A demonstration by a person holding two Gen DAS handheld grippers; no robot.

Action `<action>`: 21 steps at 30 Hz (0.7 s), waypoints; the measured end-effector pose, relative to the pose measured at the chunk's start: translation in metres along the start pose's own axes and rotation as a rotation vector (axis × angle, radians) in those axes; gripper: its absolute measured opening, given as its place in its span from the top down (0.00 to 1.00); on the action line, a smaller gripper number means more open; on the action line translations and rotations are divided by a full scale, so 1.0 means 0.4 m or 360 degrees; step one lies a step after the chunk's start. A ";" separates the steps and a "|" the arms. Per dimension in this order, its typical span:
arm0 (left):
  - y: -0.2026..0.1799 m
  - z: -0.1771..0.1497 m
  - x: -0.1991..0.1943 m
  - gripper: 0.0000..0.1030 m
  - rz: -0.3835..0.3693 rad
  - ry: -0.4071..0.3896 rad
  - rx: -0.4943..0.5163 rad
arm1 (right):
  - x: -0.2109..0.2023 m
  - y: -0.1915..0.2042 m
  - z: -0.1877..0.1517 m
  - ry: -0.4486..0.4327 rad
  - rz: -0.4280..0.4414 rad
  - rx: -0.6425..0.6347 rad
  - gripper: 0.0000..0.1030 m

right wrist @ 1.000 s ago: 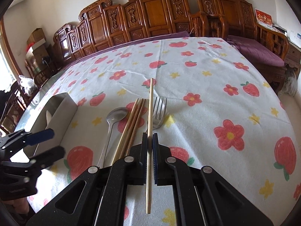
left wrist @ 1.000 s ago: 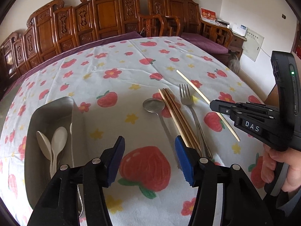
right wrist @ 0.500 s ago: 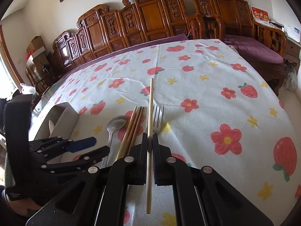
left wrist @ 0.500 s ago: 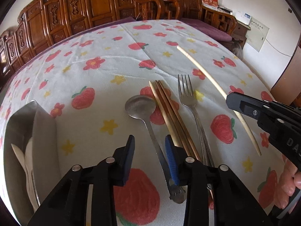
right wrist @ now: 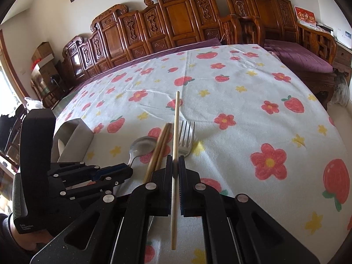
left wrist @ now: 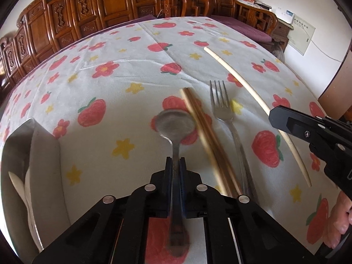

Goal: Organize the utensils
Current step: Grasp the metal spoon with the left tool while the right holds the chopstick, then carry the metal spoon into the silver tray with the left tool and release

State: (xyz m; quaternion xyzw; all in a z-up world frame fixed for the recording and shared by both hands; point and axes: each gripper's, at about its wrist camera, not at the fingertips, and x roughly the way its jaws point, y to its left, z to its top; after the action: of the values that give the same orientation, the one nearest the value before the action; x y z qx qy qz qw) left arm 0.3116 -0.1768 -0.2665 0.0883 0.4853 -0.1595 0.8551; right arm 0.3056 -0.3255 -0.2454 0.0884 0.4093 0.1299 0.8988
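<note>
Looking along the left gripper (left wrist: 175,165), I see its jaws pinching the handle of the metal spoon (left wrist: 176,129); the bowl sticks out just ahead of the jaws, and the handle's end shows blurred below them over the flowered cloth (left wrist: 105,83) on the desk. Just right of the jaws lie the brown chopsticks (left wrist: 204,132), blurred at their near end, and right of those the fork (left wrist: 222,110), tines pointing away. Further right a pale chopstick (left wrist: 242,83) slants above the cloth, running into the right gripper (left wrist: 308,132). Far left of the jaws stands a metal tray (left wrist: 44,145) with white spoons (left wrist: 19,187) inside.

From the right gripper (right wrist: 175,167), the jaws are pressed together on the pale chopstick (right wrist: 176,118), which passes between them, its long end reaching ahead and its short end hanging back below. Just left of these jaws lie the brown chopsticks (right wrist: 161,145) and the spoon (right wrist: 143,145); the fork (right wrist: 187,136) sits just ahead to the right. The left gripper (right wrist: 116,171) is low on the left, with the tray (right wrist: 74,138) beyond it. Carved wooden chairs (right wrist: 176,22) line the far wall.
</note>
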 end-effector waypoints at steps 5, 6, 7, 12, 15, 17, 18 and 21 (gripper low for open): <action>0.013 -0.019 -0.034 0.95 0.0023 -0.0024 0.0006 | -0.004 0.011 -0.002 -0.0009 -0.0001 -0.0014 0.94; 0.016 -0.022 -0.042 0.95 0.0028 -0.0032 0.0006 | -0.005 0.015 -0.003 -0.0009 -0.0002 -0.0022 0.94; 0.019 -0.024 -0.057 0.95 0.0032 -0.0046 0.0002 | -0.007 0.021 -0.004 -0.0011 -0.0001 -0.0033 0.94; 0.035 -0.026 -0.119 0.95 0.0044 -0.0105 -0.0008 | -0.020 0.049 -0.005 -0.0024 0.0017 -0.0071 0.94; 0.045 -0.026 -0.156 0.95 0.0062 -0.0141 -0.0015 | -0.034 0.074 -0.008 -0.0034 0.0045 -0.0092 0.94; 0.057 -0.027 -0.184 0.95 0.0072 -0.0161 -0.0033 | -0.045 0.093 -0.013 -0.0044 0.0073 -0.0101 0.94; 0.062 -0.028 -0.196 0.95 0.0076 -0.0168 -0.0039 | -0.049 0.104 -0.018 -0.0044 0.0082 -0.0114 0.94; 0.079 -0.032 -0.241 0.95 0.0097 -0.0202 -0.0056 | -0.056 0.138 -0.035 -0.0030 0.0090 -0.0162 0.94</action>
State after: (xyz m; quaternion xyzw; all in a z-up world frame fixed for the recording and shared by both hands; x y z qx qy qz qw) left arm 0.2667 -0.1254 -0.1906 0.0777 0.4300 -0.1302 0.8900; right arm 0.2718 -0.2791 -0.2239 0.0554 0.3909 0.1751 0.9019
